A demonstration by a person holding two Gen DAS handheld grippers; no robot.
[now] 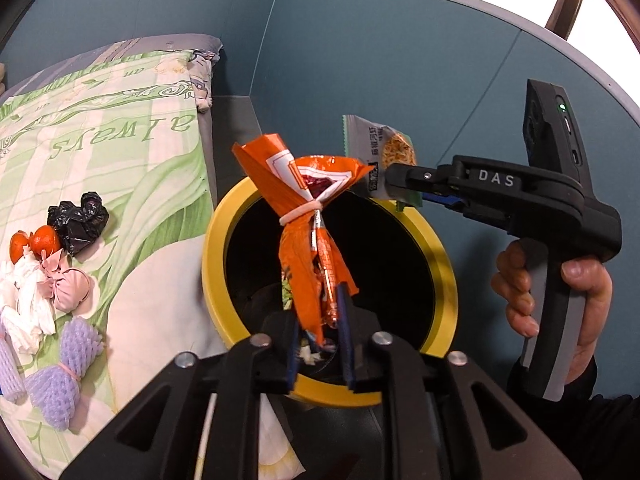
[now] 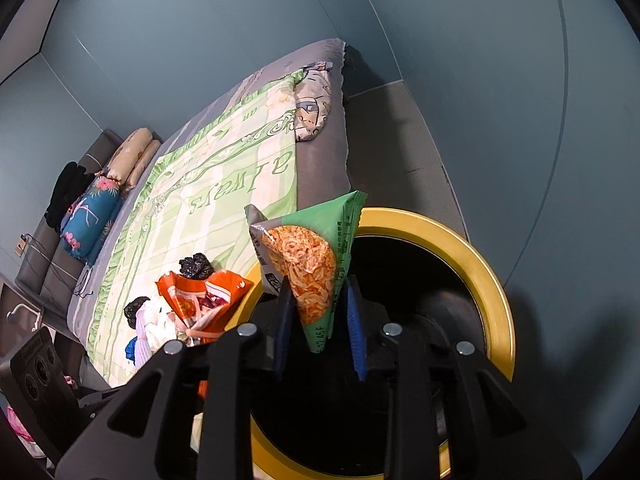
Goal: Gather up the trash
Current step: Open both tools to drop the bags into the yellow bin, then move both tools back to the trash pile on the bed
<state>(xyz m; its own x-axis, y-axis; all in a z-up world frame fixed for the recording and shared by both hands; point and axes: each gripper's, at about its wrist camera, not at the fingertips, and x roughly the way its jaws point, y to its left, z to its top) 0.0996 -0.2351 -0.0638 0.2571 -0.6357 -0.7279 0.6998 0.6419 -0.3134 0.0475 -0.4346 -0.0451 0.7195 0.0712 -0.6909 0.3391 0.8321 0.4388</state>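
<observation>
The yellow-rimmed black bin (image 1: 216, 264) stands beside the bed (image 1: 132, 184); its dark inside shows little, only pale scraps low down. Over its mouth the left claw (image 1: 320, 344), jaws slightly parted, has an orange wrapper (image 1: 308, 216) tied with a rubber band between them, and the right claw (image 2: 320, 332), marked "DAS", likewise has a green noodle packet (image 2: 312, 264). On the quilt reading "always" lie 2 tangerines (image 1: 36, 244), a black bag (image 1: 78, 222), tissues (image 1: 30, 304) and purple foam nets (image 1: 60, 376).
</observation>
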